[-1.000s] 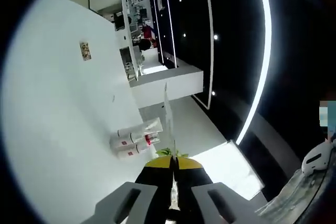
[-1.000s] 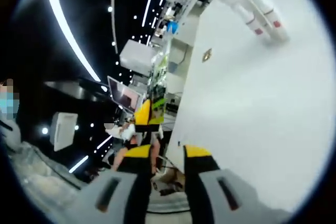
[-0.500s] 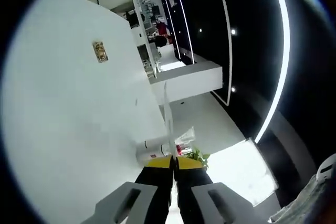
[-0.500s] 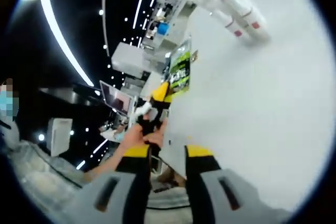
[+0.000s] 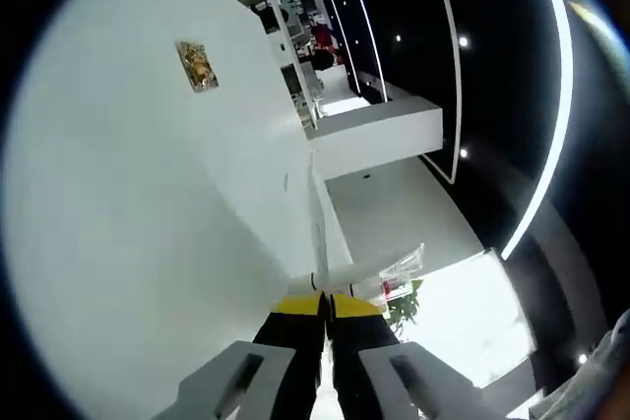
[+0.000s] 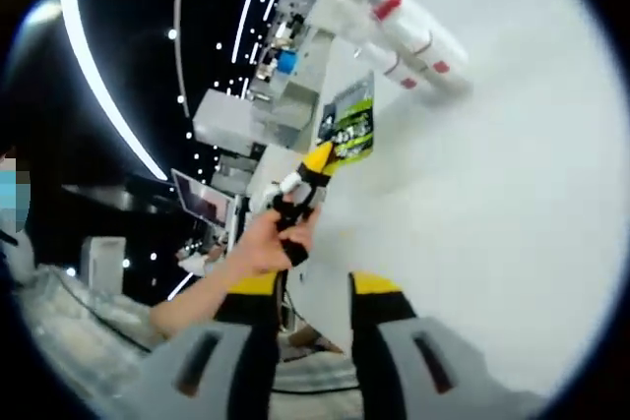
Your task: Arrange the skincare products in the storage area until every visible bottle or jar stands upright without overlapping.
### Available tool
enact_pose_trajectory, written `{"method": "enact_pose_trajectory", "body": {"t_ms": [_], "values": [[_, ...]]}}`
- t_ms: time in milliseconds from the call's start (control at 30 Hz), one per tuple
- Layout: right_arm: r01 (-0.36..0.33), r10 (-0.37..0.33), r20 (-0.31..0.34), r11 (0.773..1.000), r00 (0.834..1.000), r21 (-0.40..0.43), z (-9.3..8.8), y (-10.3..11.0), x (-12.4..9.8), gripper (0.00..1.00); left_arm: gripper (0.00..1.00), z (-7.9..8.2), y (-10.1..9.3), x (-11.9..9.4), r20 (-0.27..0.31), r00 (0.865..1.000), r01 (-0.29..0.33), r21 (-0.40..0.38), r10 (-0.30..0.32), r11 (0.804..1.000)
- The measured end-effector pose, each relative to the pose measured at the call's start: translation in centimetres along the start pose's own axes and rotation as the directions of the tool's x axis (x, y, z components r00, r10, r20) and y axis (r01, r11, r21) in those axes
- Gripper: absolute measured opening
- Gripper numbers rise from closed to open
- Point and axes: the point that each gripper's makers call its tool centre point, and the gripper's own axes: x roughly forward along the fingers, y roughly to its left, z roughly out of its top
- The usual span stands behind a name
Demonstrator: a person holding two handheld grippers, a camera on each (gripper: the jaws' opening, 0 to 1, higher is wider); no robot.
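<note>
White bottles (image 6: 413,41) beyond right hand-held gripper (image 6: 313,287)

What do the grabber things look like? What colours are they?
Each gripper has grey bodies with slot-shaped holes, black jaws and yellow tips: the left gripper and the right gripper. In the right gripper view, the other gripper looks black with a yellow tip and a white part, held in a hand.

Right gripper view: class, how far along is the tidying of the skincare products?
Nothing looks done: the white tubes lie flat together on the table. In hand: the left hand-held gripper, gripped by a hand, is shut on a green-labelled sachet. The right hand-held gripper is open. Left: standing everything upright, apart.
</note>
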Motion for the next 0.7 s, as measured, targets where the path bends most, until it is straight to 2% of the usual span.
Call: {"method": "enact_pose_trajectory", "body": {"t_ms": [267,467,600,700], "values": [[0.021,-0.022,0.023,0.999,0.999,0.025,0.6,-1.1,-0.3,0.26,0.00,-0.2,2.1,2.4,-0.100,0.991,-0.078,0.053,0.083,0.996],[0.049,-0.051,0.033,0.998,0.998,0.047,1.0,-2.2,-0.8,0.26,0.00,-0.2,2.6,3.4,-0.109,0.989,-0.091,0.042,0.095,0.995],[0.044,-0.047,0.056,0.997,0.997,0.064,1.7,-2.4,-0.8,0.27,0.00,-0.8,2.7,4.1,-0.124,0.987,-0.101,0.036,0.105,0.994],[0.044,-0.048,0.059,0.997,0.997,0.066,1.8,-2.3,-0.7,0.27,0.01,-0.8,4.1,4.2,-0.132,0.978,-0.151,0.067,0.159,0.986]]}}
